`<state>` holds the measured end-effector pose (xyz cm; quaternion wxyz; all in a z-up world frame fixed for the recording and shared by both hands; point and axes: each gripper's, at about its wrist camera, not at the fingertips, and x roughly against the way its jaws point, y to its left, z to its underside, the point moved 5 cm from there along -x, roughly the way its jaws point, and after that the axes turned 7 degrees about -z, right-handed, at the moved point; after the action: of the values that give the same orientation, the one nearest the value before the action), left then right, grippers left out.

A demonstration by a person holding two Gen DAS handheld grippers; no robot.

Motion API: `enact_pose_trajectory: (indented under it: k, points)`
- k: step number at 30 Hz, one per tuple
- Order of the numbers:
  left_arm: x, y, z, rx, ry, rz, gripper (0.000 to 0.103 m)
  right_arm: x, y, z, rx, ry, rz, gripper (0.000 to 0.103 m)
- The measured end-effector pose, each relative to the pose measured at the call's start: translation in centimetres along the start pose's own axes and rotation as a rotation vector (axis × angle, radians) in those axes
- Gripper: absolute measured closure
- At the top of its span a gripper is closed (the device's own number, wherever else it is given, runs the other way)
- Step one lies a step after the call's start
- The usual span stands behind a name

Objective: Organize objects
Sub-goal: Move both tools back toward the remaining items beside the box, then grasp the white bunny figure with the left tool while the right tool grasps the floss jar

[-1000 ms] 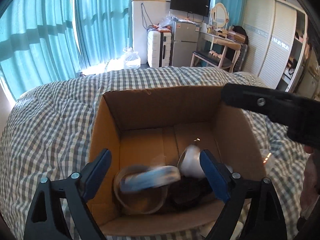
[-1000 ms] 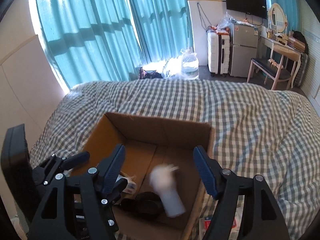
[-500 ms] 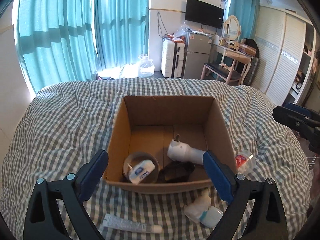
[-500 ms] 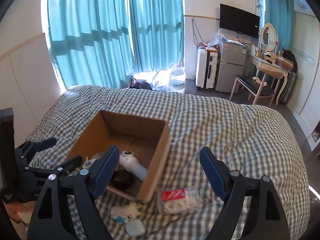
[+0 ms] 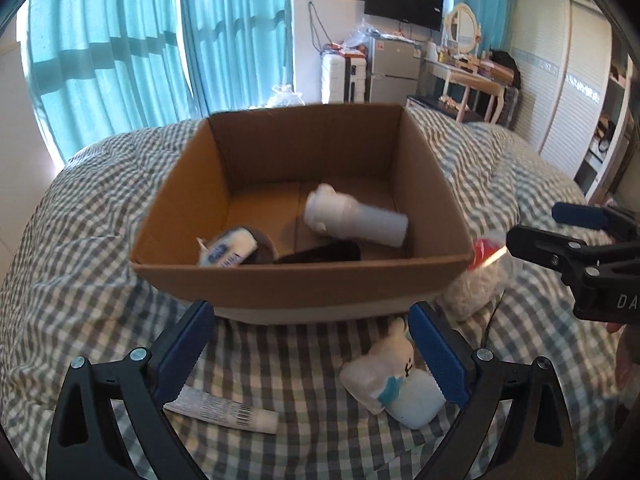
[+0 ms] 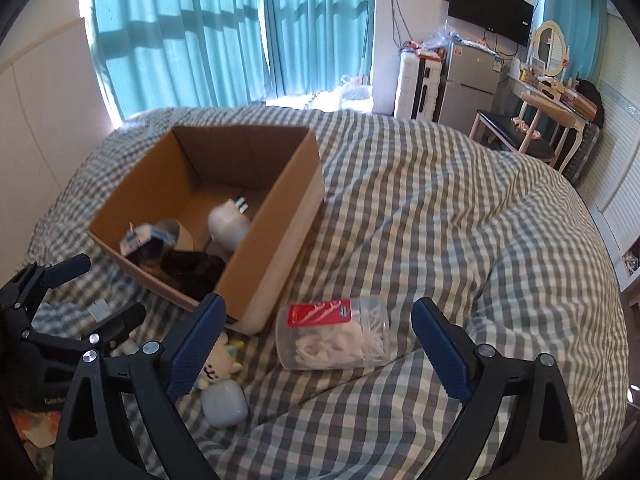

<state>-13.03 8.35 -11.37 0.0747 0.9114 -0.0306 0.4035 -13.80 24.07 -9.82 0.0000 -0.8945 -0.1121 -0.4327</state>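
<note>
Since the clear plastic jar (image 6: 334, 334) with the red label lies on its side on the bed (image 6: 460, 216) right between and just ahead of the right gripper's (image 6: 318, 354) spread, empty jaws, long axis running across them, that hand looks nearer for it. It's smooth, see-through, stuffed with white bits. The cardboard box (image 6: 280, 216) sits just beside it, left. The left gripper (image 5: 312, 354), jaws also wide and empty, hovers near a soft white toy (image 5: 382, 364) and tube (image 5: 228, 410).

boxes: one cardboard box (image 6: 276, 236)
items inside: four
clear jars: one (image 6: 334, 334)
tubes on bed: one (image 5: 224, 410)
white cases: two (image 5: 394, 380)
</note>
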Motion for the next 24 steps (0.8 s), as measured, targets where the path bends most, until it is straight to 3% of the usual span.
enact_pose_trajectory:
  k: [9, 17, 24]
  points:
    - [-3.9, -2.8, 3.4, -0.079, 0.073, 0.016, 0.003, -4.7, -1.0, 2.8, 0.001, 0.128, -0.024, 0.009]
    - [-5.5, -3.6, 4.8, -0.093, 0.100, 0.061, 0.003, -5.8, -0.9, 2.6, 0.046, 0.132, 0.049, 0.009]
    - [-6.2, -4.3, 5.8, -0.103, 0.102, 0.078, 0.003, -7.7, -1.4, 3.0, 0.015, 0.194, 0.042, 0.009]
